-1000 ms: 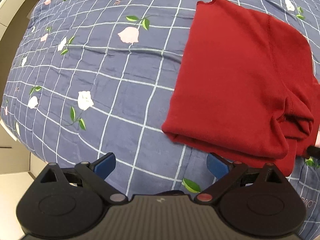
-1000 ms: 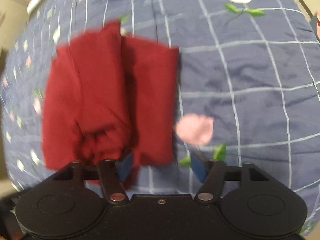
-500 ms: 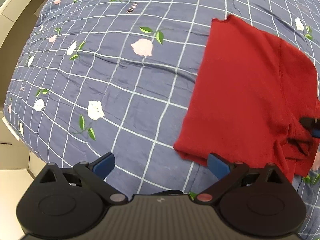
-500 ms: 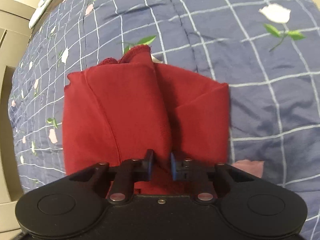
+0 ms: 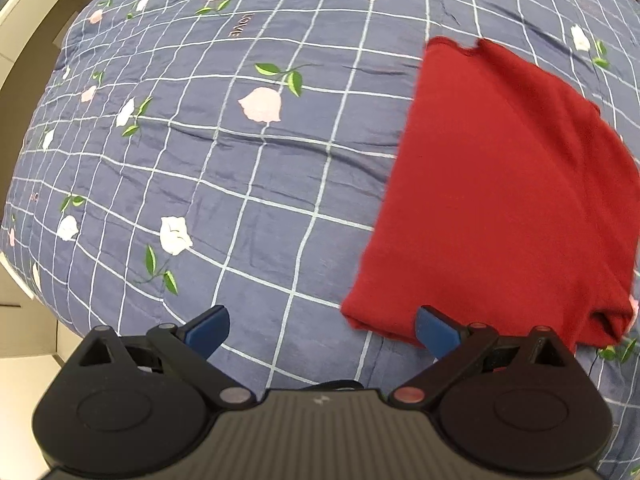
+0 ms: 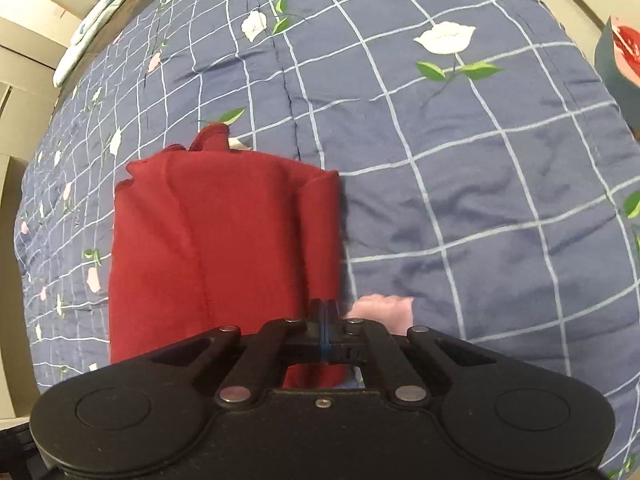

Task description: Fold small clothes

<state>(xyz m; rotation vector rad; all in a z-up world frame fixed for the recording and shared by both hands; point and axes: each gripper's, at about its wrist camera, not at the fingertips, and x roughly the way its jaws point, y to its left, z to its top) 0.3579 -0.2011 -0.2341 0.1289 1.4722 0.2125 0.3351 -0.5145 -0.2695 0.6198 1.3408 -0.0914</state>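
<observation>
The red garment [image 6: 224, 248] lies on the bed, on a blue checked quilt [image 5: 224, 184] with printed flowers, already folded into a narrow oblong several layers thick. In the right wrist view its long axis runs away from the camera, the near short end under the right tool [image 6: 324, 320] and the far end finishing in a ragged hem with a small bunched tip; its right edge is a rounded fold. Half a second ago the right tool had its fingers a little apart at that near end; now they are pressed together with red cloth at and below them, so it looks clamped on the right part of the near edge, though the pinch itself is mostly hidden. A second ago the garment showed a split between two panels; that gap is now covered, so I judge the lengthwise fold closed and the piece ready to be doubled end over end or dragged straight. The left tool [image 5: 320, 330] is spread wide and holds nothing, hovering over the quilt, its right finger in front of the garment's near left corner; whether it touches is unclear. In the left view the garment has slid toward the right edge of frame compared with a second ago, and the left tool sits farther from it.
</observation>
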